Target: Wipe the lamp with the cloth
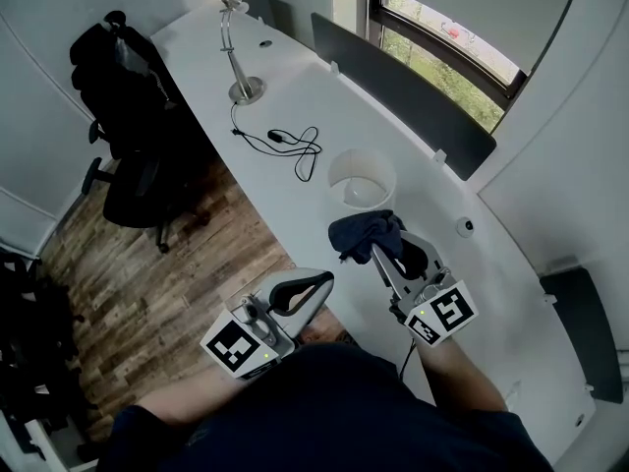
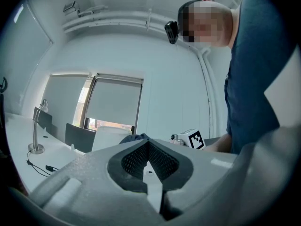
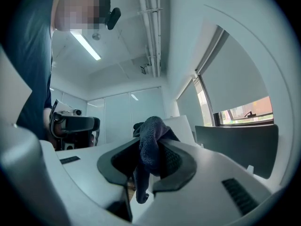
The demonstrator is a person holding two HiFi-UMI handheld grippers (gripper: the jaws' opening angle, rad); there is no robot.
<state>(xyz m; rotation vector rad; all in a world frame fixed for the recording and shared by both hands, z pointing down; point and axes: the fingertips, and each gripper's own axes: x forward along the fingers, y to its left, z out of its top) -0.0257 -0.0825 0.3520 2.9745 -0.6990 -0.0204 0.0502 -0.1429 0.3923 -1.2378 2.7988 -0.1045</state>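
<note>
A dark blue cloth (image 1: 362, 232) hangs bunched from my right gripper (image 1: 381, 244), which is shut on it just in front of a white lamp shade (image 1: 362, 178) on the white desk (image 1: 295, 96). In the right gripper view the cloth (image 3: 149, 149) droops between the pads of the gripper (image 3: 153, 142), with the shade (image 3: 182, 125) behind it. My left gripper (image 1: 324, 281) is held over the desk's near edge, shut with nothing in it; its pads (image 2: 157, 160) meet at the tip (image 2: 148, 144). A silver desk lamp (image 1: 234, 55) stands far along the desk.
A black cable (image 1: 295, 144) lies between the silver lamp and the shade. A dark divider panel (image 1: 403, 91) runs along the desk's window side. A black office chair (image 1: 133, 116) stands on the wood floor at left. A small round object (image 1: 466, 227) sits right of the cloth.
</note>
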